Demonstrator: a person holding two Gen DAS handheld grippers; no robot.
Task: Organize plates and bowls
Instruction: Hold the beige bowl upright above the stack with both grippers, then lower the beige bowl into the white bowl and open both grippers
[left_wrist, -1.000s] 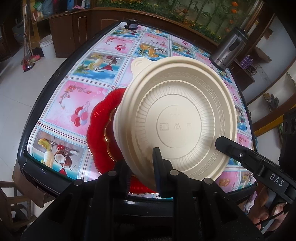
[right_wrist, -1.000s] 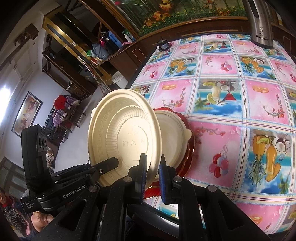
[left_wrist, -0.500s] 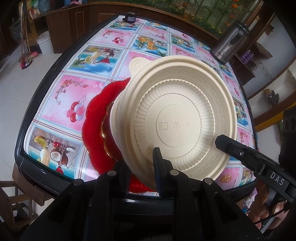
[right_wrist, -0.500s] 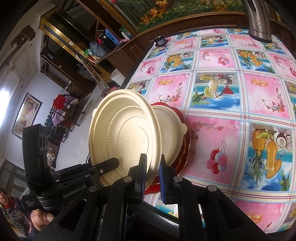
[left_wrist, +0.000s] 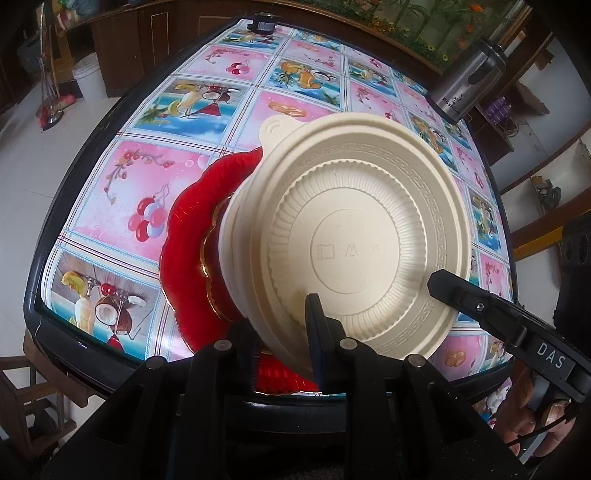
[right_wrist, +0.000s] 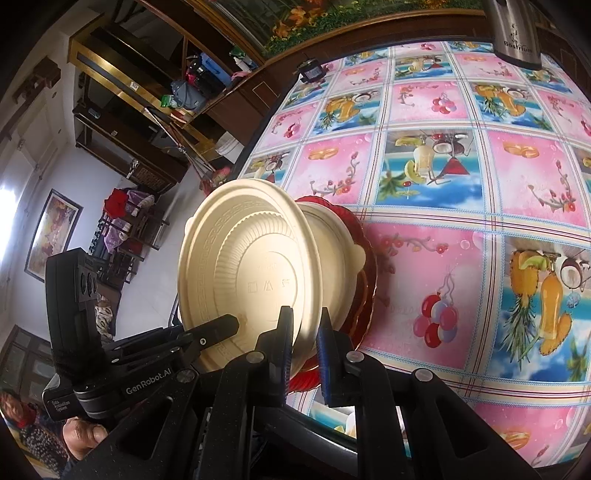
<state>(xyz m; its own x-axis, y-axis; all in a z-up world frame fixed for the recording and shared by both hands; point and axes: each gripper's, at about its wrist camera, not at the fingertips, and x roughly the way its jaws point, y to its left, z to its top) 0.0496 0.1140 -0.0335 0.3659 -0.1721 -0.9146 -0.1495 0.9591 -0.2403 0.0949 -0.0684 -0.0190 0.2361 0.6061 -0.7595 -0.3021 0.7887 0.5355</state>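
Cream bowl (left_wrist: 354, 236) hides most of red plate (left_wrist: 188, 236) beneath it.

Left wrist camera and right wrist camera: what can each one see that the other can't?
Only the left wrist view shows the white bucket on the floor and the right gripper.

Only the right wrist view shows the framed picture on the wall and the left gripper.

Both show the cream plate, held upside down and tilted by both grippers, the cream bowl on the red plates, the silver flask and the fruit-patterned table.
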